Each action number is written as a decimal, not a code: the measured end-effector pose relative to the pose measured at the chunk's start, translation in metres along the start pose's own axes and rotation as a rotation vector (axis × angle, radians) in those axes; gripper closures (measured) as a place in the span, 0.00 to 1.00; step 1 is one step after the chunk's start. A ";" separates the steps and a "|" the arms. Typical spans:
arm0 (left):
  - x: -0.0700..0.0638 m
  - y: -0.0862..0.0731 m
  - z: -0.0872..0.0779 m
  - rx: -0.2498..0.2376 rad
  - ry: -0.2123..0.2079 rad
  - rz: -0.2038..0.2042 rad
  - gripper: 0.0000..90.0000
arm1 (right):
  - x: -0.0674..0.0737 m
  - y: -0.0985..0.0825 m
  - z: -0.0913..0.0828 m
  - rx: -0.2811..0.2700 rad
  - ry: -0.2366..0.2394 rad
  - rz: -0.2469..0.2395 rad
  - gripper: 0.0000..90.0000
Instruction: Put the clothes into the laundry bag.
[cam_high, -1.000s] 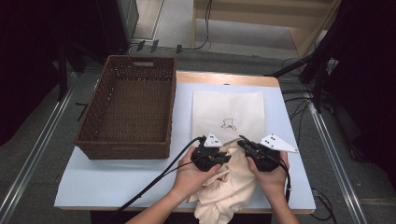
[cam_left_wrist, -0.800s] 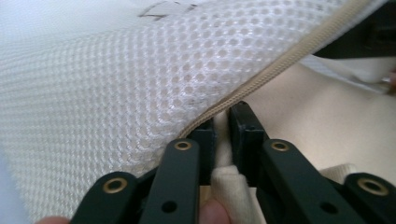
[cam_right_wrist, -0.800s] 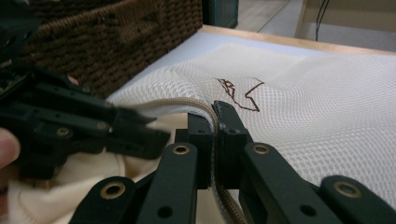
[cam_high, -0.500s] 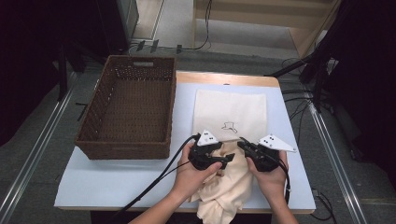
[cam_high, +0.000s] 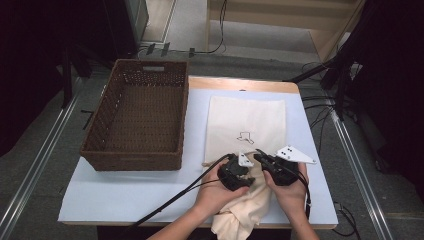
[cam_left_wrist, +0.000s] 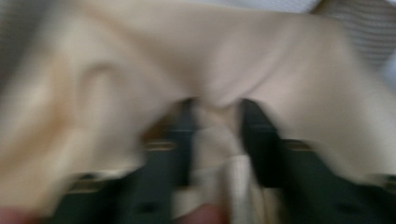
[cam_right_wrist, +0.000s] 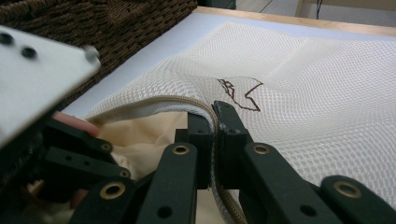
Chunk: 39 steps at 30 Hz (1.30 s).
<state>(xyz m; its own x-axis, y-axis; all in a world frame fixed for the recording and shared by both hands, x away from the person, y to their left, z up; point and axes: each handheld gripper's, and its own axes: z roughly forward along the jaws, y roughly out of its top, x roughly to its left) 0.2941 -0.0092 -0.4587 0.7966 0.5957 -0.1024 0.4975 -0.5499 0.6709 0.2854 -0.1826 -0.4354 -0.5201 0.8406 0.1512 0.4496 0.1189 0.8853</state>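
Note:
A white mesh bag (cam_high: 247, 120) with a small dark emblem lies flat on the table. My right gripper (cam_right_wrist: 212, 114) is shut on the bag's zippered rim (cam_right_wrist: 182, 100) and lifts it a little, so the mouth gapes. A cream cloth (cam_high: 245, 210) lies bunched at the mouth and hangs over the table's front edge. My left gripper (cam_left_wrist: 217, 112) sits in that cloth; its jaws have just been closing and pinch a fold of it (cam_left_wrist: 219, 93). In the high view the left gripper (cam_high: 248, 175) is close beside the right gripper (cam_high: 261, 154).
A dark wicker basket (cam_high: 140, 115) stands to the left of the bag, and its wall (cam_right_wrist: 93, 23) rises behind the bag's rim. A pale mat (cam_high: 125, 195) covers the table. Cables trail from both grippers toward the front edge.
My left gripper has moved right and slightly down, closer to the right gripper and into the cloth at the bag's mouth. The right gripper has held still on the rim.

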 end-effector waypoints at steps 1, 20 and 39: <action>0.002 0.000 -0.002 -0.012 -0.004 -0.010 0.93 | 0.000 0.000 0.000 0.000 0.002 0.002 0.97; 0.009 -0.012 -0.038 -0.375 -0.059 -0.256 0.45 | -0.001 0.000 -0.004 -0.016 0.002 0.009 0.97; -0.004 -0.009 -0.016 -0.241 0.023 -0.171 0.95 | -0.004 0.002 -0.009 -0.019 0.013 0.025 0.96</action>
<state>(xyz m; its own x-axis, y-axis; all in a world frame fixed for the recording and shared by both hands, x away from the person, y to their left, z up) 0.2810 0.0028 -0.4529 0.6988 0.6825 -0.2141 0.5256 -0.2869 0.8009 0.2818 -0.1909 -0.4302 -0.5180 0.8364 0.1791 0.4487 0.0874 0.8894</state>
